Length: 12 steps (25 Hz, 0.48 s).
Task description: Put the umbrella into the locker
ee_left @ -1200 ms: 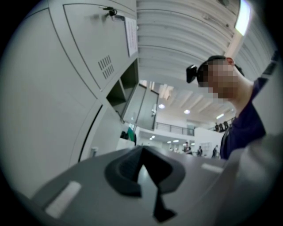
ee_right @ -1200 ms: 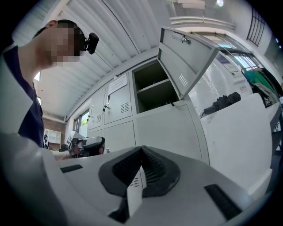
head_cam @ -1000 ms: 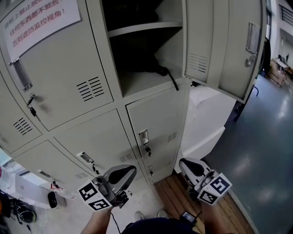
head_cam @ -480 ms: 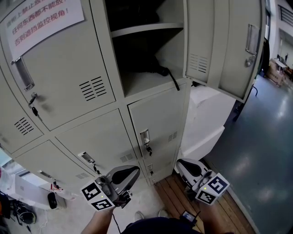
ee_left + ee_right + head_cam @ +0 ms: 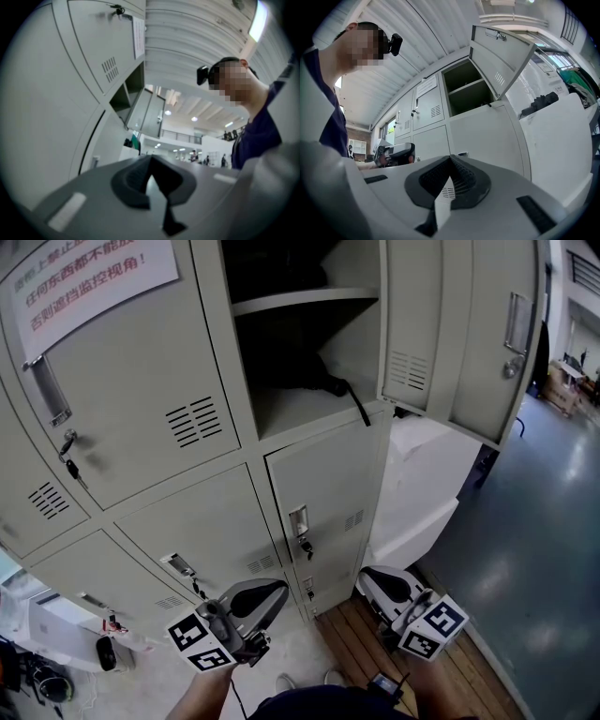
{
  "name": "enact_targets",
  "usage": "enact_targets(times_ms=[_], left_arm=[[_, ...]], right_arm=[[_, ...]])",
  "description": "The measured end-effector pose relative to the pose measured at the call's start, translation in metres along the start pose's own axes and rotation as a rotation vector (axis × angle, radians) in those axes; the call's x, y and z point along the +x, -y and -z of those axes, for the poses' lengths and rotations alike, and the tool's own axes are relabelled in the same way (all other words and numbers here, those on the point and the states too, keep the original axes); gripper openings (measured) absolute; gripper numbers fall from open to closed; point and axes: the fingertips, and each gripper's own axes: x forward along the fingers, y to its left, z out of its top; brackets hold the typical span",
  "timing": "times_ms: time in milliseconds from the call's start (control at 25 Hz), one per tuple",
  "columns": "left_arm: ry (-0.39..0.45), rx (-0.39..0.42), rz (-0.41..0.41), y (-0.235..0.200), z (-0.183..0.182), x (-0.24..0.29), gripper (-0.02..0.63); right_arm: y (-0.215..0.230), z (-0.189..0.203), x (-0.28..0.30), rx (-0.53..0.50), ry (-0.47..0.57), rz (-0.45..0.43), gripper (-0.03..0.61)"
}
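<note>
My 2 tools hang low in front of the lockers. The left gripper (image 5: 272, 592) has its jaws pressed together with nothing between them, and its own view shows the same (image 5: 150, 161). The right gripper (image 5: 375, 579) is also clenched and empty (image 5: 451, 161). So I hold nothing at this moment.

The umbrella (image 5: 309, 376) seems to be the dark folded shape that lies in the open locker (image 5: 361, 334), on the compartment's floor under the shelf (image 5: 300, 301). Its thin strap (image 5: 357, 409) hangs out over the front edge. The inside is dark, so I cannot see how the umbrella is folded. The door (image 5: 450, 334) stands wide open to the right.

I judge the thing to be light, with soft and rather slippery cloth over a stiff core of rods. If I must take it again, I would grip across the middle of the body, where the cloth is packed tight on the core, or on the hard handle if I can find it. The strap is limp; a pull on it would only swing the umbrella. It may be good to push the strap inside, so that the door does not catch it.
</note>
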Motion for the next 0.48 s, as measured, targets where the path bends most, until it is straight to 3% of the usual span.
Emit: enact_targets(times_ms=[480], left_arm=[[0.018, -0.01, 0.012, -0.007, -0.004, -0.005, 0.0]], right_arm=[[-0.003, 0.004, 0.011, 0.011, -0.007, 0.002, 0.006]])
